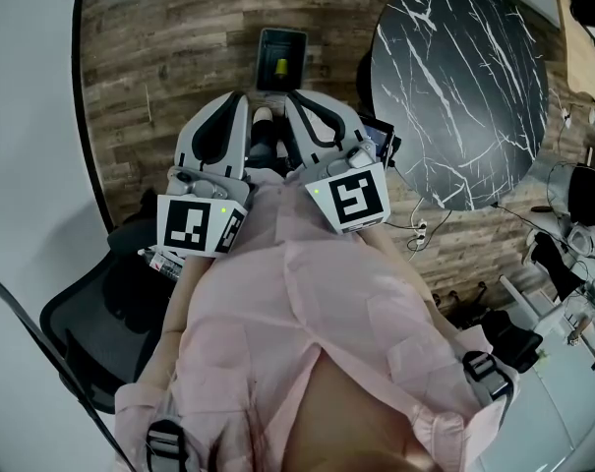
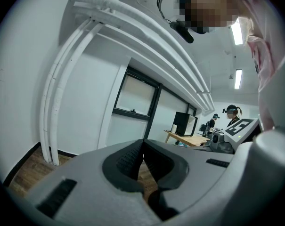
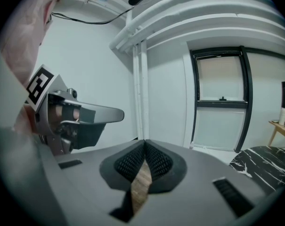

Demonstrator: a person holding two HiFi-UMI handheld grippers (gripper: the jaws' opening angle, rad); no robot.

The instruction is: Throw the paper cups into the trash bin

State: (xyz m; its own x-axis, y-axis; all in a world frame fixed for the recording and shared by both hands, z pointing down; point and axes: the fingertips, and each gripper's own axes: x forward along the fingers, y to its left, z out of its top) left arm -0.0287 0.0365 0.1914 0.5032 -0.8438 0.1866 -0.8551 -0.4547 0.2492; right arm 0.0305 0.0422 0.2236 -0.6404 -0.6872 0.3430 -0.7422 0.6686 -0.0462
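The grey left gripper (image 2: 143, 144) and right gripper (image 3: 144, 144) are each pressed together on nothing, side by side, pointing toward a dark rectangular trash bin (image 1: 280, 42).

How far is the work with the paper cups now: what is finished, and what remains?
Done: unclear. The trash bin holds a small yellow item, too small to identify. In hand: nothing. The left claw and the right claw are both shut and empty. Left: no paper cup shows on the marble table or the floor, so the cups still to throw cannot be counted.
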